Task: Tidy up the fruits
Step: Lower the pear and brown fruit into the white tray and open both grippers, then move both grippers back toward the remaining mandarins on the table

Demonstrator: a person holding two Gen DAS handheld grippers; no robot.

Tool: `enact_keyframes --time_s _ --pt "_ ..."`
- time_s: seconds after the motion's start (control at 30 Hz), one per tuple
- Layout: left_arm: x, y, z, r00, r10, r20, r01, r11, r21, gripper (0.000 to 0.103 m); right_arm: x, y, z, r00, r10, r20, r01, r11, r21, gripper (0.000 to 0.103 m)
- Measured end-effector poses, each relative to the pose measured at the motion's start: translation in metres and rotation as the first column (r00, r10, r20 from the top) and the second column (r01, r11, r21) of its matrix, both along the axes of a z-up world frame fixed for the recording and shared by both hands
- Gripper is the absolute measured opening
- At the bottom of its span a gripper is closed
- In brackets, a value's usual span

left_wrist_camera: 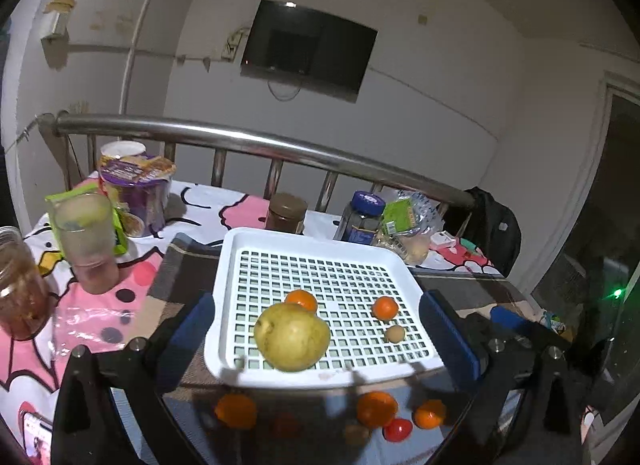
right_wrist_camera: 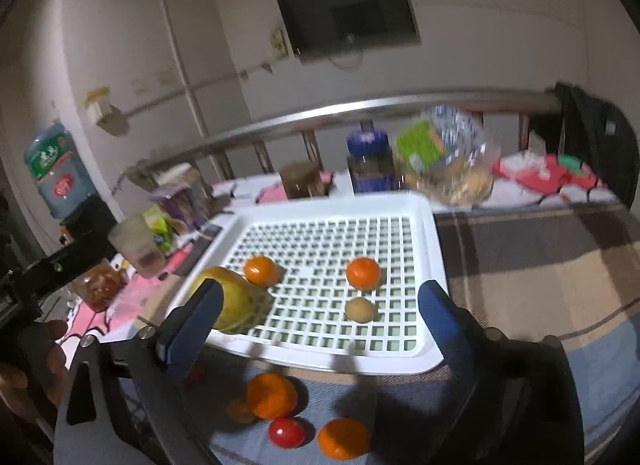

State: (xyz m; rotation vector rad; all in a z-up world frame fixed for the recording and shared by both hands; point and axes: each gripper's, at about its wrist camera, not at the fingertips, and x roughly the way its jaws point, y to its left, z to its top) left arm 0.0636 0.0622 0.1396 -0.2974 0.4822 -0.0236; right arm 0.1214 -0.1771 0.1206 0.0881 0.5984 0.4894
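Observation:
A white slotted tray (left_wrist_camera: 230,265) (right_wrist_camera: 434,249) lies on the plaid cloth. In it are a yellow-green pear (left_wrist_camera: 292,337) (right_wrist_camera: 236,301), two oranges (left_wrist_camera: 301,300) (left_wrist_camera: 385,307) and a small brown kiwi (left_wrist_camera: 395,333) (right_wrist_camera: 359,309). Loose on the cloth in front of the tray are more oranges (left_wrist_camera: 376,409) (right_wrist_camera: 272,395), a red tomato (left_wrist_camera: 398,429) (right_wrist_camera: 286,432) and another brown fruit (left_wrist_camera: 356,435). My left gripper (left_wrist_camera: 317,301) hangs open above the tray's near half, holding nothing. My right gripper (right_wrist_camera: 320,289) is also wide open and empty, just over the near rim.
Jars (left_wrist_camera: 286,213) (left_wrist_camera: 360,217), a frosted cup (left_wrist_camera: 86,241), a purple tub (left_wrist_camera: 136,189) and a bagged snack (left_wrist_camera: 408,225) crowd the table behind and left of the tray. A steel rail (left_wrist_camera: 260,141) runs behind. A person's hand (right_wrist_camera: 28,365) shows at the left.

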Motion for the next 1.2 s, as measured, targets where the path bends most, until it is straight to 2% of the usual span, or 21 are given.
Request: enact_keyframes --time_s 0.13,0.27,0.4,0.63,0.8,1.07,1.2 --pt "-0.018 -0.003 -0.004 1.0 -0.008 0.007 0.008 0.999 0.042 0.103 -0.022 -0.007 0.012 0.999 0.008 0.052 -0.009 1.0 0.017 0.1" --pt "-0.028 -0.003 -0.015 1.0 -0.017 -0.01 0.018 0.999 0.038 0.103 -0.039 -0.015 0.014 0.997 0.001 0.079 -0.003 1.0 0.026 0.102" --pt "-0.035 -0.006 -0.026 0.999 -0.029 -0.029 0.03 0.999 0.04 0.103 -0.052 -0.02 0.009 0.994 -0.016 0.104 0.017 1.0 -0.006 0.102" --pt "-0.046 -0.009 -0.047 0.998 -0.028 -0.064 0.034 0.995 0.09 0.103 -0.066 -0.022 -0.005 0.994 -0.004 0.11 0.008 0.999 -0.031 0.102" --pt "-0.041 -0.002 -0.07 0.991 -0.005 -0.137 0.017 0.996 0.084 0.103 -0.069 -0.023 -0.023 0.998 -0.005 0.068 0.008 0.999 -0.044 0.102" --pt "-0.03 0.01 -0.095 0.978 0.03 -0.204 -0.015 0.997 0.073 0.102 -0.064 -0.019 -0.051 1.0 -0.01 0.005 0.011 0.995 -0.099 0.102" --pt "-0.023 0.018 -0.106 0.972 0.041 -0.233 -0.03 0.998 0.048 0.094 -0.058 -0.019 -0.062 0.999 -0.019 -0.03 0.015 0.993 -0.118 0.102"
